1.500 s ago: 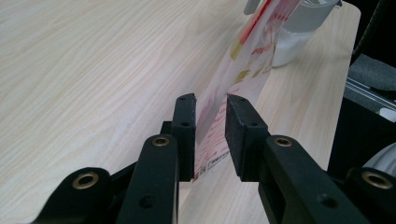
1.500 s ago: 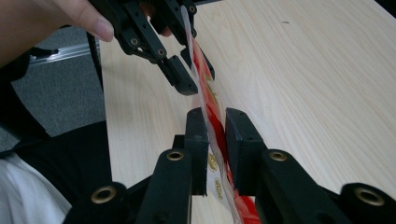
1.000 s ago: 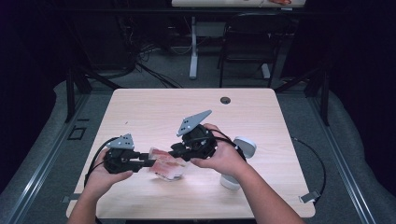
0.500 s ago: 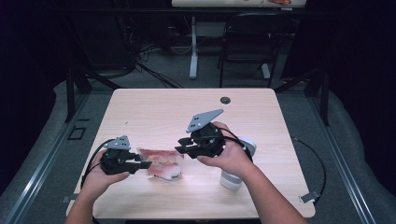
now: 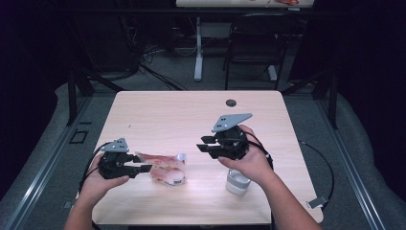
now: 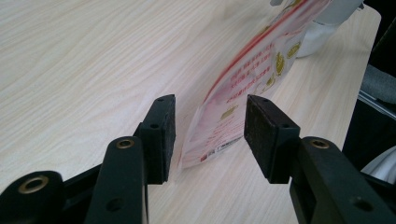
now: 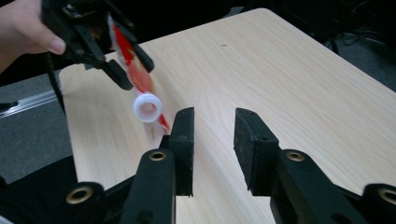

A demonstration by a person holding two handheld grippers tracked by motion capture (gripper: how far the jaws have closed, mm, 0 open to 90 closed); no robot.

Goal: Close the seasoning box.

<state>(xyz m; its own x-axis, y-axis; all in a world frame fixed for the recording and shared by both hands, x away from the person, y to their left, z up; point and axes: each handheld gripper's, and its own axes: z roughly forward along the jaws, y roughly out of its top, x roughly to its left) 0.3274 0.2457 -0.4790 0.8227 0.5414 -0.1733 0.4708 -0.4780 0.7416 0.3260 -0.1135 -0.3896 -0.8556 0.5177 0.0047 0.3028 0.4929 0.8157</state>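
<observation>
Now the left gripper straddles the red pouch's end near the table's front edge, jaws unclenched; the right gripper hovers empty, jaws parted.

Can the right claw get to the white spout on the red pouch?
Probably yes. The right claw is open and empty, and bare table lies between it and the white spout of the red pouch, which the left claw straddles.
</observation>
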